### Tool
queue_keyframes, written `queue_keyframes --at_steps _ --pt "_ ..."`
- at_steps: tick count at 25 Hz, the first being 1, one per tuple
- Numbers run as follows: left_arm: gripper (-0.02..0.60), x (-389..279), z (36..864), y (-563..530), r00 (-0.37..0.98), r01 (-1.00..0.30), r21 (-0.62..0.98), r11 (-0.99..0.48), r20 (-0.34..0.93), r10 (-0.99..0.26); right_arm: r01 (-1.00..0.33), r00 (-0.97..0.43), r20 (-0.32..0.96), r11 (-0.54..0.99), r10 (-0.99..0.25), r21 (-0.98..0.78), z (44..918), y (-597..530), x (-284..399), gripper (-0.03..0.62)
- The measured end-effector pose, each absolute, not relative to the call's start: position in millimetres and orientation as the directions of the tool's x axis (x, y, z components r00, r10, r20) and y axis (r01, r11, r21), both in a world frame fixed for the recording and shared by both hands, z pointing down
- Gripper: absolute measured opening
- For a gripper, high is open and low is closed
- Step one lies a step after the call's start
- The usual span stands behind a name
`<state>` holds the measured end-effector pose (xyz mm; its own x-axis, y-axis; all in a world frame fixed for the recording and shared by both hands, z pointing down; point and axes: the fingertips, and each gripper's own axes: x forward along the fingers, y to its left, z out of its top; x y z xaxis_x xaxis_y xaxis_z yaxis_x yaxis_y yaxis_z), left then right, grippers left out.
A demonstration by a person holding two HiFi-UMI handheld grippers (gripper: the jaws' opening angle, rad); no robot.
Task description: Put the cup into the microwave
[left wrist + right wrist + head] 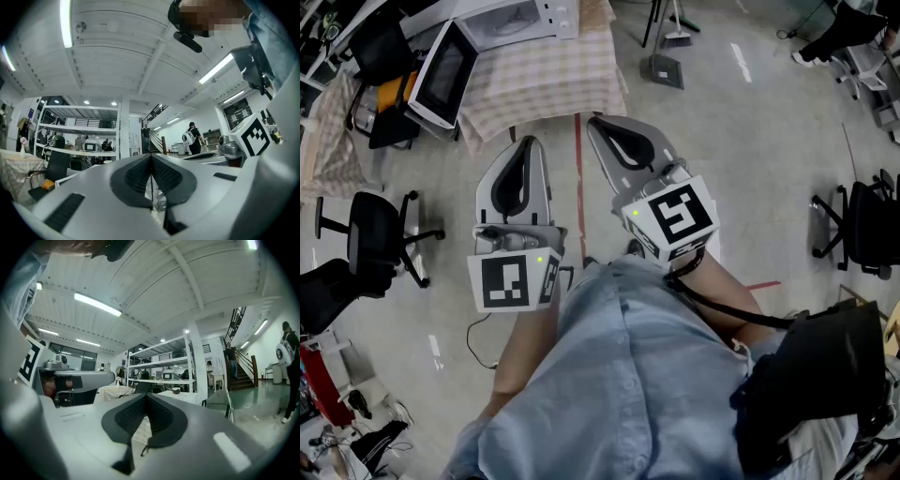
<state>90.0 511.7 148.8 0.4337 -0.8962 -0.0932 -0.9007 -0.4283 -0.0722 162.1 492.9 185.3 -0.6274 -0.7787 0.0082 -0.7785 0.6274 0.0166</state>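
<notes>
A white microwave (511,19) stands at the far edge of a table with a checked cloth (544,80), its door (442,73) swung open to the left. No cup can be made out in the head view. Both grippers are held level over the floor, short of the table. My left gripper (525,148) (151,158) has its dark pads pressed together with nothing between them. My right gripper (602,124) (146,398) is also shut and empty. A small dark bowl-like thing (176,390) sits on a far white table in the right gripper view.
A red tape line (579,178) runs along the floor between the grippers toward the table. Black office chairs stand at the left (370,239) and right (862,225). A dustpan (664,67) rests beyond the table. Shelving (79,136) and people near a staircase (192,138) are far off.
</notes>
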Motion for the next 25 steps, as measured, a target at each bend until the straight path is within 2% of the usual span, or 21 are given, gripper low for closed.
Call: queue_keyframes --at_steps 11,20,25 --pt "0.005 111 155 507 0.436 -0.899 -0.086 -0.430 -0.075 -0.897 -0.768 -0.641 0.009 0.640 -0.768 -0.027 192 487 178 0.002" --pt "0.005 148 162 488 0.417 -0.908 -0.079 -0.411 -0.073 -0.906 -0.751 -0.658 -0.031 0.659 -0.752 -0.045 200 463 218 0.002" --pt "0.005 158 182 505 0.435 -0.898 -0.069 -0.435 0.009 -0.900 -0.728 -0.678 -0.020 0.676 -0.734 -0.116 213 470 221 0.007"
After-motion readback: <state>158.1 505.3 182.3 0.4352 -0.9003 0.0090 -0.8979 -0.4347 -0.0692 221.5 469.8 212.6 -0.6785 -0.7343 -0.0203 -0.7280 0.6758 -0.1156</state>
